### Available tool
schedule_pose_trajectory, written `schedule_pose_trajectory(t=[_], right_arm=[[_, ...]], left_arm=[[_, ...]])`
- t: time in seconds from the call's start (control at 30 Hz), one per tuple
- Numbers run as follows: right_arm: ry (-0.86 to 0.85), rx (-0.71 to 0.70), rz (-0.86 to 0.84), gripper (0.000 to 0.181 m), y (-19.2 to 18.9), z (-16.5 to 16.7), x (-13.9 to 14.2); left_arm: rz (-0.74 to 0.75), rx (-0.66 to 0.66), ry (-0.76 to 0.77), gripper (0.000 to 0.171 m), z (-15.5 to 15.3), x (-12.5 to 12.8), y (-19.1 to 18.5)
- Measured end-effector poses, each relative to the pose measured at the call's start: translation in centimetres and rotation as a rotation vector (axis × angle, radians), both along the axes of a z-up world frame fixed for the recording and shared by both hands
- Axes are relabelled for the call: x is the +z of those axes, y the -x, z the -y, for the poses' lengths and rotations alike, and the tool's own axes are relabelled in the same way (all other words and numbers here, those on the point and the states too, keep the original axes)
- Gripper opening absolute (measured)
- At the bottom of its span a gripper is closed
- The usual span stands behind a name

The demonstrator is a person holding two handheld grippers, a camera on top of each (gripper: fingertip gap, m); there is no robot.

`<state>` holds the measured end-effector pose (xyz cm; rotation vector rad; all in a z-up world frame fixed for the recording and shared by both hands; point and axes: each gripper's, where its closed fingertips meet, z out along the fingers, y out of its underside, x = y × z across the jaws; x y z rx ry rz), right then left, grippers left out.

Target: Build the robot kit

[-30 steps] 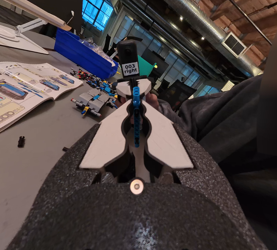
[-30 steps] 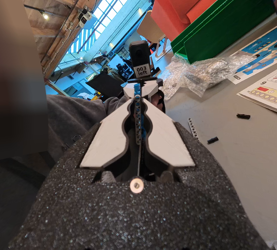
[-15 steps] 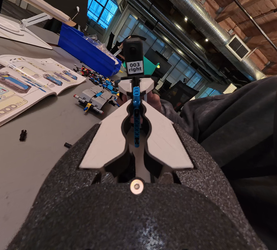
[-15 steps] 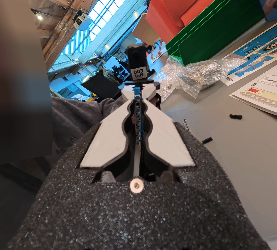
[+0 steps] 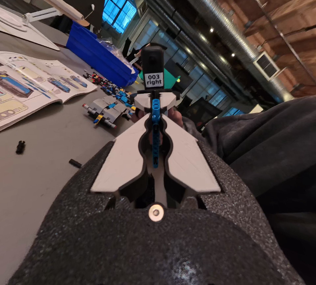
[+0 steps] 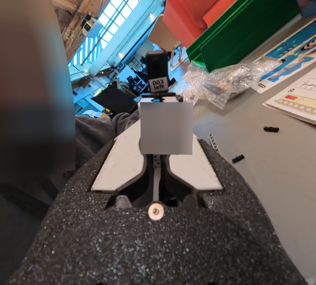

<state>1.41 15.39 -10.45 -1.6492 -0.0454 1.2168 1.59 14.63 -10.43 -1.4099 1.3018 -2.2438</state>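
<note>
Both tongs face each other tip to tip above the counter, sharing one blue beam.

Left tongs clamped on the blue holed beam, which runs edge-on down the narrow slot between the fingers, far end reaching the right tongs opposite. Right wrist view: right tongs tips covered by a blur patch; only a short piece of beam shows between the fingers, grip state cannot tell. Grey brick model and loose coloured pieces just beyond, open instruction booklet, blue bin, black pin on counter. Green bin, crumpled clear bag, grey holed beam near right tongs.
</note>
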Motion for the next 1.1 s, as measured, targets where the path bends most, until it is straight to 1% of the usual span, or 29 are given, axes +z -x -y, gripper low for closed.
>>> schedule_pose_trajectory(t=[0.23, 0.3, 0.4, 0.57, 0.6, 0.7, 0.83, 1.1], right_arm=[[0.008, 0.022, -0.049, 0.007, -0.1, -0.3, 0.4], [0.006, 0.032, -0.013, 0.01, -0.3, 0.0, 0.2], [0.017, 0.062, 0.027, 0.007, 0.4, 0.4, -0.2], [-0.003, 0.049, 0.044, 0.006, 0.5, 0.4, 0.0], [-0.011, 0.038, 0.035, 0.006, 0.5, 0.4, 0.1], [-0.008, 0.024, -0.065, 0.006, 0.4, 0.2, 0.5], [-0.027, 0.009, -0.096, 0.005, 0.4, 0.1, 0.9], [-0.026, 0.004, -0.079, 0.006, 0.4, 0.2, 0.8]], left_arm=[[0.008, 0.0, -0.001, 0.005, -0.4, 0.3, 0.1], [0.012, 0.004, -0.011, 0.005, -0.5, 0.3, 0.1], [0.015, -0.012, -0.01, 0.005, -0.2, 0.4, 0.2], [0.028, -0.009, -0.036, 0.005, -0.2, 0.5, 0.3], [0.038, -0.004, -0.031, 0.005, -0.2, 0.7, 0.4], [0.054, 0.011, 0.004, 0.005, -0.3, 0.9, 0.3], [0.067, 0.005, 0.04, 0.005, -0.5, 1.3, 0.4], [0.063, 0.003, 0.024, 0.005, -0.5, 1.2, 0.4]])
